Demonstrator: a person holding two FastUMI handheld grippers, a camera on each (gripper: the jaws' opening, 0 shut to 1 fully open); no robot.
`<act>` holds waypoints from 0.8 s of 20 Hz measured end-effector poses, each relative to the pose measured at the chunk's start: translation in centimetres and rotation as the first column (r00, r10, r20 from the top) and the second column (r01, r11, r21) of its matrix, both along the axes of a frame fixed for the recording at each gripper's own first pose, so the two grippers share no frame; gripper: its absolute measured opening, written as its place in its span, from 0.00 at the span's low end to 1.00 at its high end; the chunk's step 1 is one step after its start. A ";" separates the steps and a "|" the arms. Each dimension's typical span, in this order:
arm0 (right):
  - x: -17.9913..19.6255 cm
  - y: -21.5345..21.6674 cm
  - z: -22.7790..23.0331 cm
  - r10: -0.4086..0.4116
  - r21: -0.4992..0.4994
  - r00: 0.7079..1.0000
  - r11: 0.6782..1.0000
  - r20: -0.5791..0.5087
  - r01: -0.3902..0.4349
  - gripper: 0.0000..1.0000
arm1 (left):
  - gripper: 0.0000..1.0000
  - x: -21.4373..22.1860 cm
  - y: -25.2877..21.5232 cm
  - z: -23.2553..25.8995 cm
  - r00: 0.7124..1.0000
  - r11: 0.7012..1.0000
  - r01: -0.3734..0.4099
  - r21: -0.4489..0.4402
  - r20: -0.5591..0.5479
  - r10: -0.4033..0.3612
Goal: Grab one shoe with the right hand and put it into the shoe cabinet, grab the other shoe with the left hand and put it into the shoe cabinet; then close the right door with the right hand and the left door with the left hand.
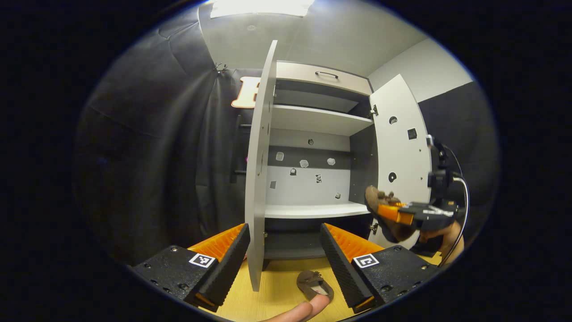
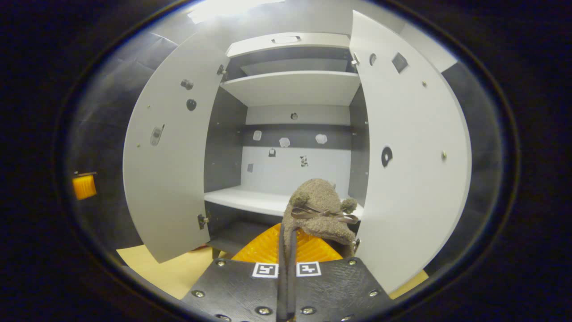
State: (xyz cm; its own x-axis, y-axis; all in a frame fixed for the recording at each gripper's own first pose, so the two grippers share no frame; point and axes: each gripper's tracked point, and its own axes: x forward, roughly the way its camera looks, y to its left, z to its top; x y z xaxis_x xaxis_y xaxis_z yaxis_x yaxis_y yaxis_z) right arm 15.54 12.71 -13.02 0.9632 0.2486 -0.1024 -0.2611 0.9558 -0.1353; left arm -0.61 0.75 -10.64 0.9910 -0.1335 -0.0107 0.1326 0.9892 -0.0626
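Note:
A brown fuzzy shoe (image 2: 319, 205) with a bow is held up in front of the open shoe cabinet (image 2: 290, 89), level with its lower shelf (image 2: 250, 199). My right gripper (image 2: 287, 229) is shut on this shoe, both fingers pressed on its heel edge. In the left gripper view the right gripper (image 1: 404, 215) carries that shoe (image 1: 380, 201) beside the right door (image 1: 402, 152). The other brown shoe (image 1: 315, 285) lies on the wooden floor before the cabinet (image 1: 313, 120). My left gripper (image 1: 284, 229) hangs open above it, apart from it. Both doors stand open.
The left door (image 1: 259, 179) stands edge-on between my left gripper's fingers in the left gripper view; it appears as a wide panel (image 2: 170, 156) in the right gripper view. A fingertip (image 1: 300, 311) pokes in at the bottom. A hand (image 1: 447, 239) holds the right gripper.

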 end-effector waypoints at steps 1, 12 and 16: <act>1.5 0.4 1.6 0.005 -0.007 1.000 1.000 0.006 -0.005 0.00 | 0.96 0.4 0.1 -0.3 1.000 1.000 -0.006 -0.006 -0.001 0.006; 23.5 3.7 0.7 -0.106 -0.126 0.990 0.988 -0.096 0.094 0.01 | 0.96 5.2 -1.1 -4.4 1.000 1.000 0.008 0.007 -0.030 -0.008; 28.3 3.8 -2.4 -0.124 -0.169 0.985 0.980 -0.117 0.103 0.01 | 0.96 5.6 -1.2 -5.5 1.000 0.999 0.015 0.045 -0.027 -0.014</act>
